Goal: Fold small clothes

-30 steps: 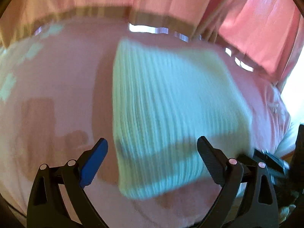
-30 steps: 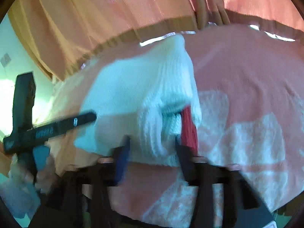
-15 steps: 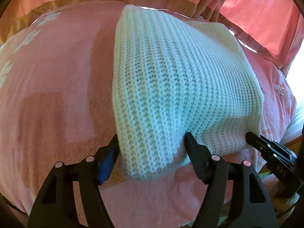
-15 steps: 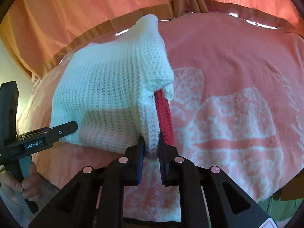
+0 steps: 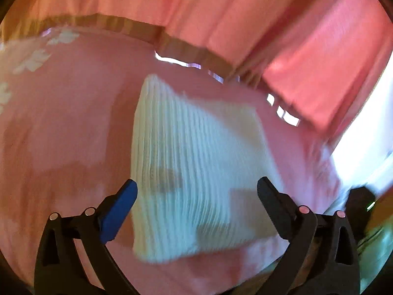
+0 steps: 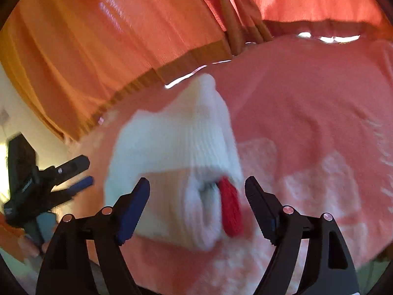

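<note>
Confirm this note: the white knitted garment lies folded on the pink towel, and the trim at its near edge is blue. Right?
Not quite: the trim is red, not blue, as the right wrist view shows between the opening right tongs. The rest holds: the white knitted garment lies folded on the pink towel.

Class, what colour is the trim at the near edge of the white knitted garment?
Red trim on the white knitted garment; clearest in the right wrist view.

Pink curtains (image 5: 245,24) behind pink bedspread (image 5: 61,123)
</note>
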`<state>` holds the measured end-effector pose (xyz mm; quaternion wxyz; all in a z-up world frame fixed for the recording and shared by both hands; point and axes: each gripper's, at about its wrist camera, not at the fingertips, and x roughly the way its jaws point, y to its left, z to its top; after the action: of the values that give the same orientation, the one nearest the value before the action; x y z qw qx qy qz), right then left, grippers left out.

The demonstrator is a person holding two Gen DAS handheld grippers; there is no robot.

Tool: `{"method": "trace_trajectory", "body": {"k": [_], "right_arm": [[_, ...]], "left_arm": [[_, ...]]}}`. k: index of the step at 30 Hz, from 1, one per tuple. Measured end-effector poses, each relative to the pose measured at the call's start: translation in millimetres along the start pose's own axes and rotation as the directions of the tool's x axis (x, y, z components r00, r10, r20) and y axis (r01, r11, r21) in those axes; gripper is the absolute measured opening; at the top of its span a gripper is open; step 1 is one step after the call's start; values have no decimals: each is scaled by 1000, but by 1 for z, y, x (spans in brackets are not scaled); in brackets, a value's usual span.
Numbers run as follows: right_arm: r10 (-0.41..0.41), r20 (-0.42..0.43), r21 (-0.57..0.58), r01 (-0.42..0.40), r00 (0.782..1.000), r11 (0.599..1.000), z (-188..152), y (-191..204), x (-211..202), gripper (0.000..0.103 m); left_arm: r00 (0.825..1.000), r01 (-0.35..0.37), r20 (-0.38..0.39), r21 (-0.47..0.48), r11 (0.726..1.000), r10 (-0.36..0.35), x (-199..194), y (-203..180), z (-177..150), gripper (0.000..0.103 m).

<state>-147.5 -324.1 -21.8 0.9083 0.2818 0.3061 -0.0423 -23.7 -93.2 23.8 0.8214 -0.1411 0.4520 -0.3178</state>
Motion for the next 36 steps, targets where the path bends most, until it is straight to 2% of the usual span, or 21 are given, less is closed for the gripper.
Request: {"method": "trace_trajectory", "body": {"k": [1, 3, 6, 9, 11, 15, 20, 21, 23, 24, 25, 27, 29, 32, 36], "right_arm": [[15, -18, 15, -14, 1000, 1000, 5, 0, 6, 79], [25, -61, 43, -23, 998, 999, 14, -2, 27, 79], [47, -120, 109, -34, 992, 993, 11, -12, 53, 79], [69, -86, 122, -58, 994, 991, 5, -16, 55, 80], [102, -76, 135, -92, 992, 987, 4, -19, 57, 85], [172, -59, 174, -160, 983, 972, 3, -27, 63, 88], [285, -53, 222, -267, 957, 938, 5, -34, 72, 88], [295, -54, 225, -276, 954, 934, 5, -34, 73, 85], [295, -64, 218, -275, 953, 936, 6, -31, 79, 66], [293, -79, 218, -270, 953, 938, 6, -31, 83, 43], [286, -88, 235, -259, 954, 937, 5, -33, 88, 37], [294, -72, 260, -267, 953, 928, 5, -34, 88, 33], [258, -64, 220, -239, 964, 946, 7, -25, 82, 31], [234, -33, 167, -226, 972, 960, 9, -7, 68, 29], [214, 13, 99, -214, 977, 972, 4, 16, 38, 28]], "left_arm": [[1000, 18, -9, -29, 999, -18, 6, 4, 6, 97], [998, 6, -58, -86, 996, -11, 28, 15, 17, 97], [993, -11, -120, -130, 992, -5, 53, 30, 15, 97], [986, -25, -166, -128, 992, 4, 70, 30, 7, 97], [979, -22, -205, -139, 990, -7, 85, 32, 0, 98], [984, -51, -172, -82, 995, 36, 89, 21, -3, 98], [988, -21, -155, -126, 992, 1, 88, 28, 0, 97], [989, -21, -150, -129, 991, 1, 88, 28, 0, 97], [989, -28, -145, -123, 992, 10, 87, 27, 0, 90], [990, -28, -143, -119, 992, 11, 87, 26, 0, 87], [990, -29, -140, -120, 992, 12, 89, 24, 1, 78], [991, -25, -134, -112, 993, 10, 85, 23, 3, 68], [992, -38, -126, -75, 996, 28, 80, 16, 5, 56], [992, -76, -98, 12, 997, 77, 65, -2, 7, 50], [992, -104, -63, 88, 991, 109, 40, -25, 7, 50]]}}
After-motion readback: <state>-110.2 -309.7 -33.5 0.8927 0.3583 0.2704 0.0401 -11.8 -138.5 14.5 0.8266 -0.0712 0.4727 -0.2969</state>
